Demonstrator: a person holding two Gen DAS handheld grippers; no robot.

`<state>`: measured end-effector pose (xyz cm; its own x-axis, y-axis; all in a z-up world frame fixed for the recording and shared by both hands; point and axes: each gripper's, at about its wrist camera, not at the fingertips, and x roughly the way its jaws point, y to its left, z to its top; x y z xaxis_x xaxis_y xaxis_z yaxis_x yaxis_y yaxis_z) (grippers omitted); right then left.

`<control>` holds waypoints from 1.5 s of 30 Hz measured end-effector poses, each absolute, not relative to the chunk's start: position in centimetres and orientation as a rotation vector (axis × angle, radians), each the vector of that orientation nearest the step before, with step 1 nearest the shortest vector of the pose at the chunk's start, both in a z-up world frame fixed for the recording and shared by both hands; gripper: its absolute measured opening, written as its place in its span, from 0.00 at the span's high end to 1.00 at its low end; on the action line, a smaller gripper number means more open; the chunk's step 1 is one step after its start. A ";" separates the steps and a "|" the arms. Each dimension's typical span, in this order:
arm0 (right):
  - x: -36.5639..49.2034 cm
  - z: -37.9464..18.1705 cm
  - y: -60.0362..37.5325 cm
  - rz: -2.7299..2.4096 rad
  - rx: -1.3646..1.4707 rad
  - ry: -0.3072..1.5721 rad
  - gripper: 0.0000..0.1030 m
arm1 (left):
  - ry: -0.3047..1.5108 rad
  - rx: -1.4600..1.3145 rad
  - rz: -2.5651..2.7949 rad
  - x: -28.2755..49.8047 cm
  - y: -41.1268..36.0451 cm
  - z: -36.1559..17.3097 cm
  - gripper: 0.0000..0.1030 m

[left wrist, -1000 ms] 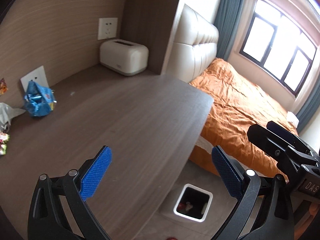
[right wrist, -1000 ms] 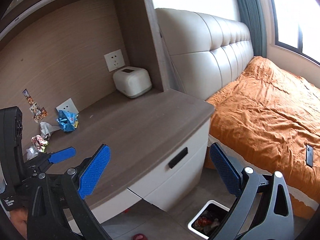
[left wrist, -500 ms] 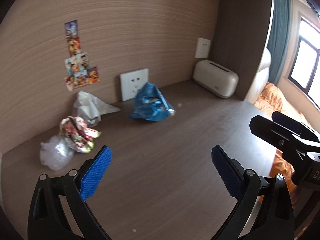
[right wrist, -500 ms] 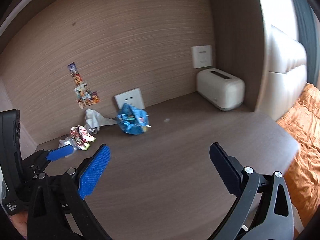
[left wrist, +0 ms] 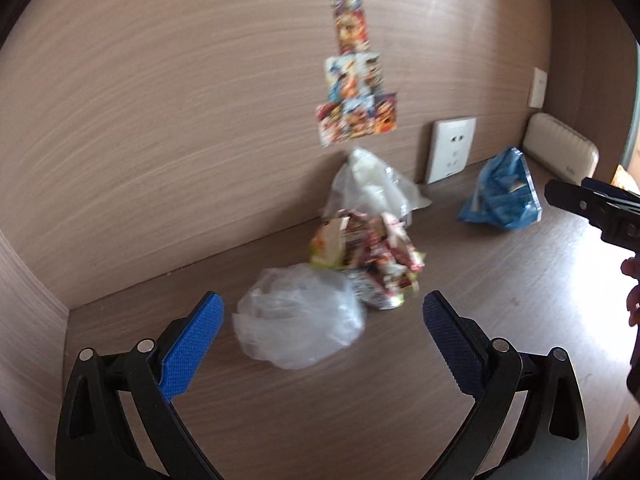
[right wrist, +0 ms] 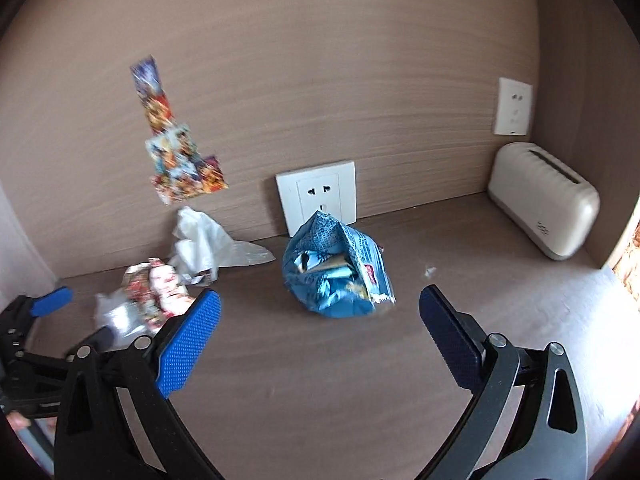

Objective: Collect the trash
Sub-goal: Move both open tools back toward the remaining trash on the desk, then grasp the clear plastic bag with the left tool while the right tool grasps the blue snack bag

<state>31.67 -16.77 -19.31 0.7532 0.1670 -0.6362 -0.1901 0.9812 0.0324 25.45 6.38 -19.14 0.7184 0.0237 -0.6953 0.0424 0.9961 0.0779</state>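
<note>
Left gripper (left wrist: 320,320) spread wide before clear plastic bag (left wrist: 298,320), right gripper (right wrist: 320,312) spread wide before blue wrapper (right wrist: 336,272), both left of toaster (right wrist: 540,196) on desk (right wrist: 320,380).

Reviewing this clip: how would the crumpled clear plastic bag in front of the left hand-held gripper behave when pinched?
The crumpled clear plastic bag is thin, wrinkled film, so it probably collapses floppily and weighs little. Its puffed shape suggests trapped air, so the open left hand-held gripper may need to close fully. Its glossy surface could slip.

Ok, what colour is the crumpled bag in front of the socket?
Blue bag, clearest in the right wrist view.
</note>
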 end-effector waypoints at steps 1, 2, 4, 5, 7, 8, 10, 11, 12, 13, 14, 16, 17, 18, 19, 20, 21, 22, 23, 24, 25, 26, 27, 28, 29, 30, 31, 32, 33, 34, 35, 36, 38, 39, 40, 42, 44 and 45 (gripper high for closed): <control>32.6 -19.9 -16.5 0.188 -0.046 0.703 0.04 | 0.777 0.092 -0.014 25.9 6.8 -19.4 0.05; 33.4 -20.4 -16.2 0.180 -0.056 0.714 0.04 | 0.785 0.095 -0.015 26.3 7.2 -19.7 0.05; 35.2 -21.5 -15.8 0.173 -0.066 0.741 0.04 | 0.805 0.107 -0.015 27.2 7.7 -20.3 0.05; 35.9 -21.8 -15.6 0.169 -0.073 0.751 0.04 | 0.814 0.113 -0.014 27.6 7.8 -20.5 0.05; 37.4 -22.6 -15.1 0.154 -0.094 0.766 0.04 | 0.835 0.119 -0.019 28.5 8.1 -21.2 0.05; 38.2 -23.0 -14.7 0.142 -0.111 0.780 0.04 | 0.846 0.117 -0.028 29.0 8.1 -21.6 0.05; 39.3 -23.8 -14.2 0.112 -0.148 0.809 0.04 | 0.868 0.119 -0.048 29.7 8.4 -22.2 0.05; 39.7 -24.1 -14.0 0.113 -0.151 0.820 0.06 | 0.877 0.123 -0.058 30.0 8.4 -22.5 0.07; 39.9 -24.3 -13.9 0.123 -0.140 0.828 0.23 | 0.885 0.127 -0.070 30.3 8.4 -22.8 0.21; 40.0 -24.5 -13.9 0.131 -0.128 0.838 0.25 | 0.900 0.139 -0.074 30.7 8.4 -23.3 0.29; 40.0 -24.6 -13.9 0.134 -0.118 0.842 0.28 | 0.904 0.152 -0.068 30.9 8.3 -23.5 0.36; 39.6 -24.5 -13.9 0.149 -0.107 0.845 0.30 | 0.894 0.173 -0.073 30.6 8.3 -23.3 0.41; 39.2 -24.2 -13.9 0.160 -0.095 0.844 0.30 | 0.885 0.183 -0.067 30.4 8.3 -23.1 0.43; 38.8 -23.9 -14.0 0.169 -0.088 0.839 0.30 | 0.878 0.188 -0.059 30.0 8.3 -22.8 0.44; 38.2 -23.5 -14.0 0.177 -0.087 0.832 0.30 | 0.874 0.187 -0.052 29.7 8.5 -22.5 0.44; 37.6 -23.0 -14.0 0.185 -0.088 0.823 0.31 | 0.869 0.179 -0.048 29.3 8.6 -22.1 0.44; 36.7 -22.4 -14.0 0.196 -0.086 0.810 0.31 | 0.862 0.168 -0.047 28.9 8.8 -21.6 0.44; 35.8 -21.7 -14.2 0.205 -0.082 0.794 0.31 | 0.850 0.153 -0.047 28.3 9.0 -20.9 0.44; 35.3 -21.1 -14.4 0.211 -0.079 0.782 0.31 | 0.842 0.139 -0.051 27.9 9.1 -20.3 0.44; 34.2 -20.4 -14.6 0.218 -0.077 0.766 0.30 | 0.831 0.125 -0.057 27.2 9.1 -19.6 0.44; 33.3 -19.8 -14.9 0.221 -0.076 0.754 0.30 | 0.819 0.116 -0.063 26.4 9.1 -18.9 0.44; 32.7 -19.1 -14.9 0.223 -0.075 0.739 0.30 | 0.809 0.108 -0.072 25.8 8.9 -18.3 0.44; 31.8 -18.5 -15.2 0.222 -0.071 0.726 0.30 | 0.801 0.099 -0.090 25.2 8.4 -17.6 0.44; 30.8 -17.9 -15.8 0.219 -0.064 0.714 0.30 | 0.792 0.098 -0.101 24.8 8.1 -17.1 0.44; 30.2 -17.5 -16.2 0.217 -0.055 0.708 0.30 | 0.780 0.100 -0.114 24.2 7.4 -16.6 0.44; 29.2 -17.0 -17.0 0.211 -0.043 0.699 0.30 | 0.772 0.102 -0.132 23.8 6.6 -16.2 0.44; 28.5 -16.4 -17.6 0.203 -0.034 0.689 0.30 | 0.762 0.107 -0.161 23.3 5.8 -15.7 0.44; 27.5 -15.9 -18.4 0.193 -0.027 0.679 0.30 | 0.750 0.114 -0.184 23.1 4.4 -15.3 0.44; 26.5 -15.4 -19.4 0.179 -0.021 0.670 0.30 | 0.739 0.122 -0.208 22.7 3.3 -15.0 0.44; 25.7 -15.2 -20.5 0.163 -0.016 0.662 0.30 | 0.732 0.127 -0.241 22.4 2.1 -14.6 0.44; 24.9 -15.1 -21.5 0.145 -0.014 0.654 0.30 | 0.723 0.132 -0.284 22.2 -0.2 -14.4 0.44; 23.9 -14.7 -22.6 0.123 -0.010 0.648 0.30 | 0.714 0.143 -0.315 21.8 -1.7 -14.2 0.44; 21.5 -14.2 -25.1 0.081 0.005 0.641 0.30 | 0.707 0.162 -0.381 21.1 -4.9 -14.1 0.44; 20.1 -14.1 -26.6 0.055 0.017 0.638 0.30 | 0.701 0.172 -0.412 20.5 -6.4 -13.9 0.44; 18.9 -14.1 -27.8 0.033 0.024 0.638 0.30 | 0.696 0.183 -0.452 19.9 -8.2 -13.7 0.44; 16.4 -13.5 -29.6 -0.020 0.039 0.635 0.30 | 0.686 0.198 -0.523 18.6 -11.3 -13.5 0.44; 14.0 -13.1 -31.1 -0.065 0.061 0.638 0.30 | 0.684 0.222 -0.597 17.6 -15.0 -13.6 0.44; 12.7 -12.9 -31.9 -0.092 0.071 0.638 0.30 | 0.683 0.227 -0.631 17.1 -16.5 -13.6 0.44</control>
